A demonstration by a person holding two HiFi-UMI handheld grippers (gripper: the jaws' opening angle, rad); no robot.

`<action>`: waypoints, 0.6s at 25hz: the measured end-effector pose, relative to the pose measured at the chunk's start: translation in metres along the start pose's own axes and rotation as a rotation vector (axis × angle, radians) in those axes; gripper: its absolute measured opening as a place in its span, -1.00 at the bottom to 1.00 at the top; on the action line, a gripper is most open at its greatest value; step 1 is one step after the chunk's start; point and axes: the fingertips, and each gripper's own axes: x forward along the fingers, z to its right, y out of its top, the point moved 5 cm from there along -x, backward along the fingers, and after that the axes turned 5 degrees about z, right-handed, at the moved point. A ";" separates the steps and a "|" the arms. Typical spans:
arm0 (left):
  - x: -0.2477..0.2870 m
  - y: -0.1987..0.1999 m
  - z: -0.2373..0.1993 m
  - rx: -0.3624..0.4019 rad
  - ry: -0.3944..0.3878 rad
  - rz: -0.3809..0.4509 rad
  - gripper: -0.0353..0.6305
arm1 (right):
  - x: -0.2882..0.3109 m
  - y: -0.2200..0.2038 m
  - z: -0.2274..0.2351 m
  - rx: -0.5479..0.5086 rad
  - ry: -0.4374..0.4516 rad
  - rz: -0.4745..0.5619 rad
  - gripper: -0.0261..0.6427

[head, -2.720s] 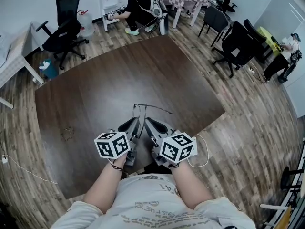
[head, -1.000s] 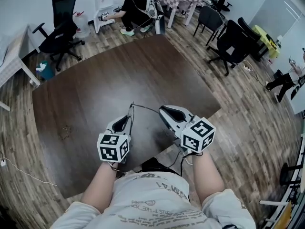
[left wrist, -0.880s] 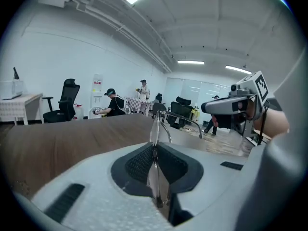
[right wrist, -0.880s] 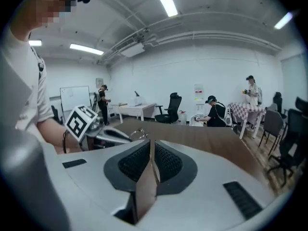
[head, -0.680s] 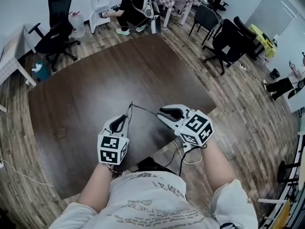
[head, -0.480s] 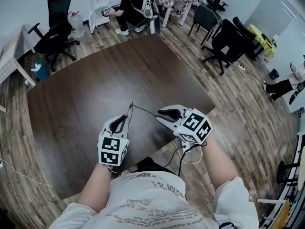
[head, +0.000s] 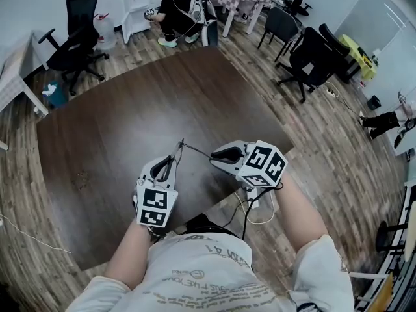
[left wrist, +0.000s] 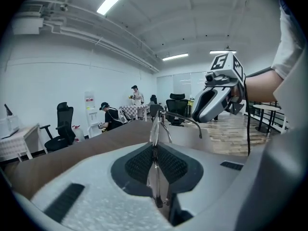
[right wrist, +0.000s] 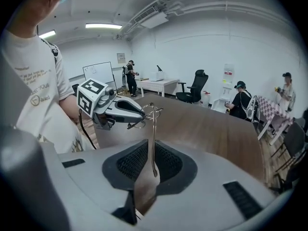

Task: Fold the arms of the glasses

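Note:
Thin wire glasses (head: 182, 146) are held just above the dark wooden table (head: 123, 116). My left gripper (head: 174, 157) is shut on the frame, which stands edge-on between its pads (left wrist: 155, 150). One arm (left wrist: 185, 120) sticks out sideways toward my right gripper (head: 214, 156). In the right gripper view, that arm (right wrist: 152, 136) hangs with its tip between the pads. A narrow gap shows on either side, so the right gripper (right wrist: 152, 163) is open around it. The left gripper (right wrist: 140, 117) is at the arm's hinge end.
The table's near edge (head: 214, 207) runs just under both grippers, with a white cable (head: 260, 214) hanging off it. Black office chairs (head: 312, 57) stand on the floor at right, another (head: 81, 25) at far left. A person crouches beyond the table (head: 175, 5).
My right gripper has swung left from out at the side until its jaws sit around the arm's tip. The left gripper keeps its hold and has barely moved.

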 end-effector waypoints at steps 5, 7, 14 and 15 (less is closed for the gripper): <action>-0.002 0.002 -0.002 0.016 0.001 0.004 -0.77 | 0.005 -0.004 0.000 0.009 0.033 -0.022 -0.76; -0.002 0.002 -0.003 0.018 0.001 0.005 -0.77 | 0.008 -0.004 -0.001 0.006 0.037 -0.032 -0.76; -0.003 0.003 -0.004 0.014 -0.001 0.005 -0.77 | 0.016 -0.005 -0.006 -0.019 0.042 -0.059 -0.82; -0.002 0.003 -0.005 0.012 0.000 0.005 -0.77 | 0.017 -0.005 -0.005 -0.017 0.043 -0.057 -0.82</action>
